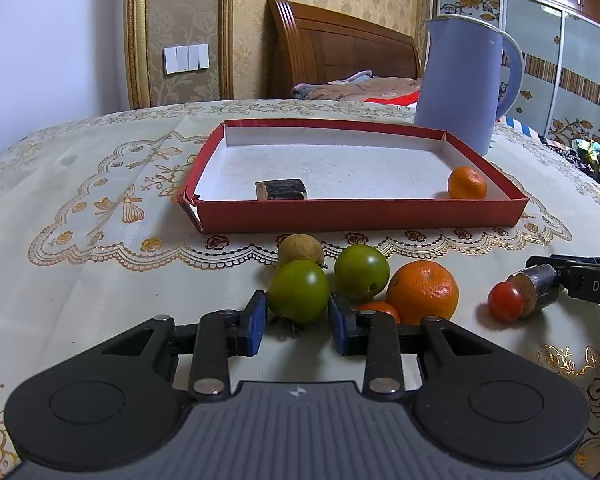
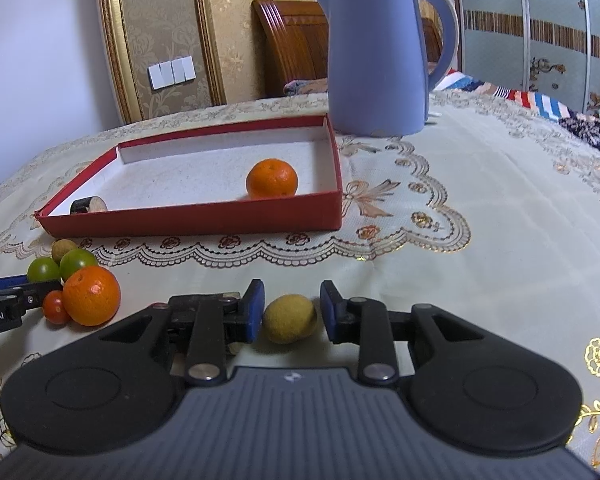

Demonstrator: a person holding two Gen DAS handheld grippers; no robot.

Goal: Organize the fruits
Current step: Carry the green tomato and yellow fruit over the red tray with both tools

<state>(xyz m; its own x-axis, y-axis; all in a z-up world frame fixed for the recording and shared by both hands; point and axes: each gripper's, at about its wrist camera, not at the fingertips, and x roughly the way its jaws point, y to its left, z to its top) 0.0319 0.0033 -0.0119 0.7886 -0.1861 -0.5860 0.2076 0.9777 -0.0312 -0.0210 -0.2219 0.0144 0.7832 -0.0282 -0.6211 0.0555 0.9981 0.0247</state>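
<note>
One fruit boxed, most still on the cloth

We see one small orange mandarin (image 2: 272, 178) inside the shallow red cardboard box (image 2: 196, 222); our left gripper (image 1: 298, 314) clamps a green tomato (image 1: 298, 297); our right gripper (image 2: 291, 314) closes around a yellowish round fruit (image 2: 290, 319), one pad not visibly touching; remaining fruits await.

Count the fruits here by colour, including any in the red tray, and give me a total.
Orange fruits: 2
Green fruits: 2
Red fruits: 2
Yellow-brown fruits: 2
Total: 8
</note>
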